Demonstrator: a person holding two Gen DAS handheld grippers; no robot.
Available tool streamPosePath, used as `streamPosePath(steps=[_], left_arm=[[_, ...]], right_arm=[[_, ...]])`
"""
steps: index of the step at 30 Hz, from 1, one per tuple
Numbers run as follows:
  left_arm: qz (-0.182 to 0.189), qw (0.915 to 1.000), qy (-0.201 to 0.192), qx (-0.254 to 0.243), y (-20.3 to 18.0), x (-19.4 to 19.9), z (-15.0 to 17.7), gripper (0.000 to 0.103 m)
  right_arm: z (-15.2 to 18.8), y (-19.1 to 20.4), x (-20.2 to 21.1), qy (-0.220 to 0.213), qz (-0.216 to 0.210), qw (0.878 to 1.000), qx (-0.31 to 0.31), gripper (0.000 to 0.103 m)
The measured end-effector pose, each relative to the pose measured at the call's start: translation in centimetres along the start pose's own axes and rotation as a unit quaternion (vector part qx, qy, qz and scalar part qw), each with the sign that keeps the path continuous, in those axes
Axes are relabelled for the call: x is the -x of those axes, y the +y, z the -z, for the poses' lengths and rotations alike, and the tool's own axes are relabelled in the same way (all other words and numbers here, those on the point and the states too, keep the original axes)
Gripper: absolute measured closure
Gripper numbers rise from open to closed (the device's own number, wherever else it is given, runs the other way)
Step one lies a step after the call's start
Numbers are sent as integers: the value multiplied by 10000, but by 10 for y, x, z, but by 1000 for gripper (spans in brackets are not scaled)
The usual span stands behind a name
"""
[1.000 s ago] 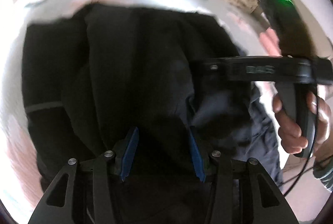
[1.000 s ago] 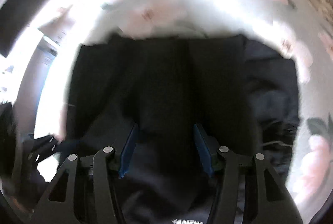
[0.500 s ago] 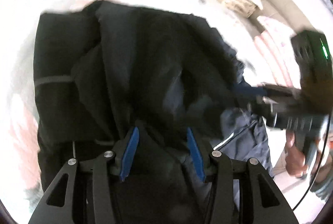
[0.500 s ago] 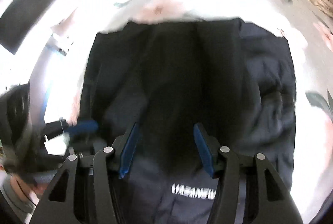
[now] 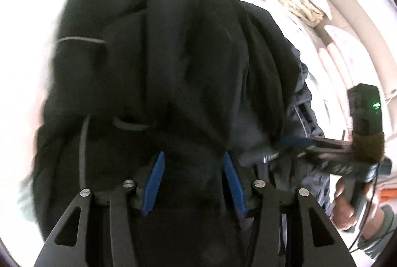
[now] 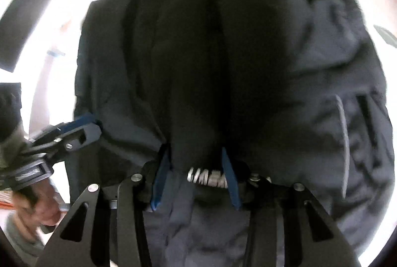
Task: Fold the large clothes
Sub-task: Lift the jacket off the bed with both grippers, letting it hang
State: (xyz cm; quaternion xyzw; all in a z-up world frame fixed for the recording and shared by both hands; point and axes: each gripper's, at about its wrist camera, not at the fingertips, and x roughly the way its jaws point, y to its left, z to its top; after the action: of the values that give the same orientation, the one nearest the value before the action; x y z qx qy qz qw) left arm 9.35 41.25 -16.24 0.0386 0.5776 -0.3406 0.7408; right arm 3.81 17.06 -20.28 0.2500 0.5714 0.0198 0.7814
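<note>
1. Gripping a bunched fold of the dark jacket (image 5: 188, 73), the left gripper (image 5: 193, 182) has cloth pinched between its blue pads (image 5: 153, 182).
2. The right gripper (image 6: 196, 175) clamps the same jacket's (image 6: 223, 56) printed edge; the garment spreads ahead of both.

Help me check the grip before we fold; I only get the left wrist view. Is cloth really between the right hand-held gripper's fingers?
Observer: Yes. In the right wrist view, the dark jacket bunches between the blue fingers of the right hand-held gripper.
Operator: Anything marking that spot?
Observer: White lettering sits on the cloth between those fingers.
Operator: And how does my gripper look from there?
Observer: The left hand-held gripper shows at the jacket's left edge, seen from the side.
</note>
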Motion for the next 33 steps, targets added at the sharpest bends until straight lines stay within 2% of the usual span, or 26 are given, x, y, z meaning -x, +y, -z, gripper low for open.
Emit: streamPosePath(steps=[1,4,7,11,18,23,31,33], left_arm=[[-59,10000,-40,33,0,8,8,51],[-212,9991,-83,345,10,35,36,51],[-521,9962,-31,698,27,56,69,51],[-736,9867,81,1446,59,75,113,51],[-856,9663,-4,2429,102,103,179,51],[-700,9516,1,2993,128,109,216,49],[-799,9400,280,3304,150,96,257,46],[-624,9377,313,3402,152,89,264,43]], right_arm=[[11,-3,14,-95,-12,10000,-16,55],[42,-21,47,-220,208,9995,-32,54],[79,-57,78,-207,363,9989,-213,54],[130,-91,90,48,632,9962,-597,54],[197,-162,118,352,578,9913,-1129,54],[222,-173,107,597,334,9893,-1291,54],[249,-171,96,886,154,9885,-1213,52],[253,-173,98,919,78,9882,-1225,50]])
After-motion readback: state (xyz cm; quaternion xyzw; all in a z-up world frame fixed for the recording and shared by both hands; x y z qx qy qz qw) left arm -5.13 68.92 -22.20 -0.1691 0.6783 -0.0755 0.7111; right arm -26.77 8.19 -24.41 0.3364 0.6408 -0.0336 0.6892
